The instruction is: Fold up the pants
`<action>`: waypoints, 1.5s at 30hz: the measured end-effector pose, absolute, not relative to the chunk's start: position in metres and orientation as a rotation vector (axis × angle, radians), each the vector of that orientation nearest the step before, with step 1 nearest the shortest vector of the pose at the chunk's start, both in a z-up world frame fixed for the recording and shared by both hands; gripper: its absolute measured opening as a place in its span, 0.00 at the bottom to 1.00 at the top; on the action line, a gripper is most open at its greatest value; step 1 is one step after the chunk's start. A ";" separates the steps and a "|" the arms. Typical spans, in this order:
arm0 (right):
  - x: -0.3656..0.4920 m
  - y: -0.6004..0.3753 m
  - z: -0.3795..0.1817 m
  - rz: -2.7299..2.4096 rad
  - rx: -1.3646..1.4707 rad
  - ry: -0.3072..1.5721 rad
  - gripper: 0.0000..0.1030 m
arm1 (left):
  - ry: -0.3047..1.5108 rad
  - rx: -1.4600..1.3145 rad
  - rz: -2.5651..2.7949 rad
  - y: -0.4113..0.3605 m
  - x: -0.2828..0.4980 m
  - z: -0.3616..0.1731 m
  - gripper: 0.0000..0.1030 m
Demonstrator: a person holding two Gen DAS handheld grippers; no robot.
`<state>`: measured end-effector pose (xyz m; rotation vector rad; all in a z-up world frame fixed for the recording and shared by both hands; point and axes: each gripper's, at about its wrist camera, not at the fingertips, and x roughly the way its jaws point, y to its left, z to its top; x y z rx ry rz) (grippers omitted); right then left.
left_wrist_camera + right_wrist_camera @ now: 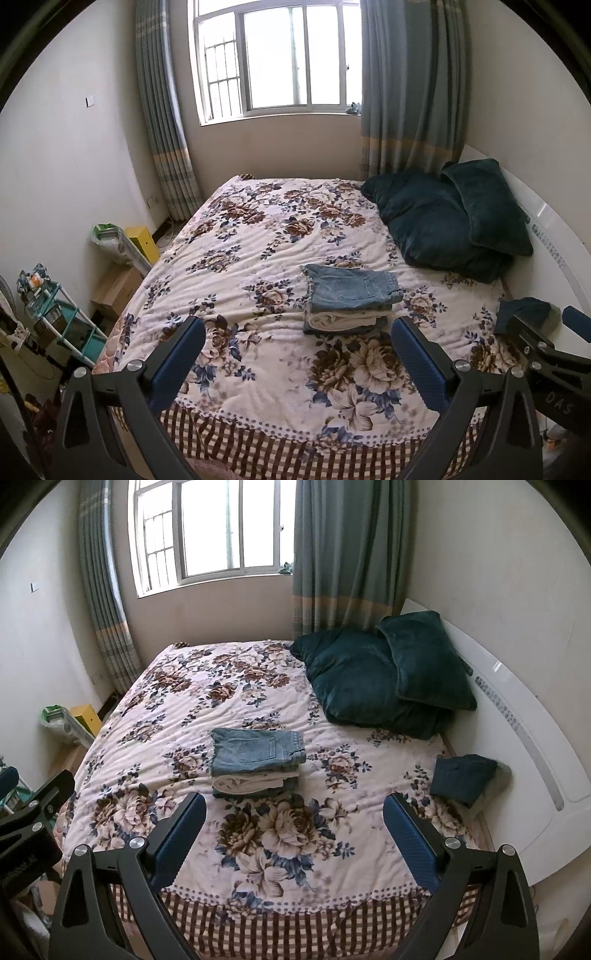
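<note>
A stack of folded pants (pixel 351 299) lies on the floral bed cover (pixel 258 240), with blue jeans on top and a cream pair under them. The stack also shows in the right wrist view (pixel 256 762). My left gripper (pixel 297 339) is open and empty, held above the bed's near edge, short of the stack. My right gripper (pixel 293 814) is open and empty, also just short of the stack. The right gripper's fingers (pixel 535 339) show at the right edge of the left wrist view. The left gripper shows at the left edge of the right wrist view (pixel 33 805).
Two dark teal pillows (pixel 388 675) lean on the white headboard (pixel 517 738). A small folded dark cloth (pixel 463 779) lies by the headboard. A teal rack (pixel 62 325), cardboard box (pixel 114 291) and yellow box (pixel 142 240) stand left of the bed. Window and curtains stand behind.
</note>
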<state>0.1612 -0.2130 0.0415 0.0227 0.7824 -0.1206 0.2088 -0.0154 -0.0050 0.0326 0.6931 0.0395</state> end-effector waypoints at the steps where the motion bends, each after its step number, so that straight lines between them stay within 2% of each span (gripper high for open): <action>1: 0.161 -0.214 0.041 -0.118 0.024 0.782 0.96 | 0.693 0.032 0.041 -0.016 0.209 -0.005 1.00; 45: 0.162 -0.203 0.060 -0.078 0.019 0.762 0.96 | 0.675 0.043 0.072 -0.009 0.200 0.003 1.00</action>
